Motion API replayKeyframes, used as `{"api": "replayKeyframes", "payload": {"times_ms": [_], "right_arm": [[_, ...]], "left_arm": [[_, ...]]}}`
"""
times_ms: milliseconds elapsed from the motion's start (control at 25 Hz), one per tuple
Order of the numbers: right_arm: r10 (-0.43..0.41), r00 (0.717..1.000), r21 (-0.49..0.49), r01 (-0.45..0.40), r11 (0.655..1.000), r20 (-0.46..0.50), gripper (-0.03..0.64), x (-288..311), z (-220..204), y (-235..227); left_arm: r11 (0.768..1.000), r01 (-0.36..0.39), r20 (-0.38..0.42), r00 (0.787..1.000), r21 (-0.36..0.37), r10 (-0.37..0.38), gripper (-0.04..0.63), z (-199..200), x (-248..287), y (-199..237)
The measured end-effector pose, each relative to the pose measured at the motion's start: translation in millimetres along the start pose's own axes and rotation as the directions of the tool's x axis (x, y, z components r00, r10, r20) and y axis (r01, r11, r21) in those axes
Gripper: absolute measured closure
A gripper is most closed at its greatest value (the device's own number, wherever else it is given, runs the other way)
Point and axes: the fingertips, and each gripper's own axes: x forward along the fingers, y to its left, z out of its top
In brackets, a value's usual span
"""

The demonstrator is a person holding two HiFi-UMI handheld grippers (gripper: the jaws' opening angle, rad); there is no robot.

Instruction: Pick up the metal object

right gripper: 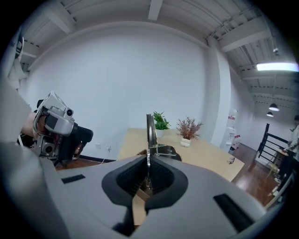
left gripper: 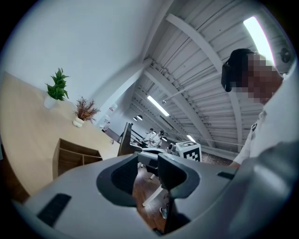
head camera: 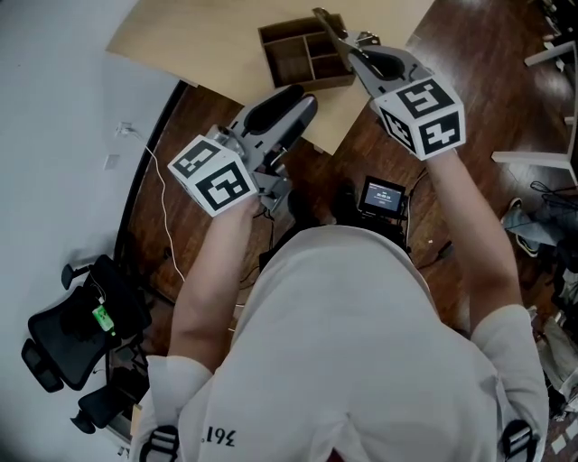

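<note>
A thin, shiny metal object stands upright between the jaws of my right gripper, which is shut on its lower end; a dark rounded part juts from it to the right. In the head view the metal object pokes out of the right gripper above a wooden compartment box. My left gripper is held lower and to the left. Its jaws stand open in the left gripper view, with only floor showing between them.
The wooden box sits near the corner of a light wooden table, which also holds two potted plants. On the dark wood floor below are a small device with a lit screen, a black office chair and a white cable.
</note>
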Motion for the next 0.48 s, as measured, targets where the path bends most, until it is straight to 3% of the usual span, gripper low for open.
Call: {"api": "replayKeyframes", "payload": {"times_ms": [480], "right_arm": [[-0.042, 0.996, 0.047, 0.038, 0.998, 0.083, 0.614, -43.5, 23.1, 5.3]], "left_arm": [[0.999, 0.025, 0.052, 0.998, 0.027, -0.026, 0.477, 16.0, -20.9, -27.2]]}}
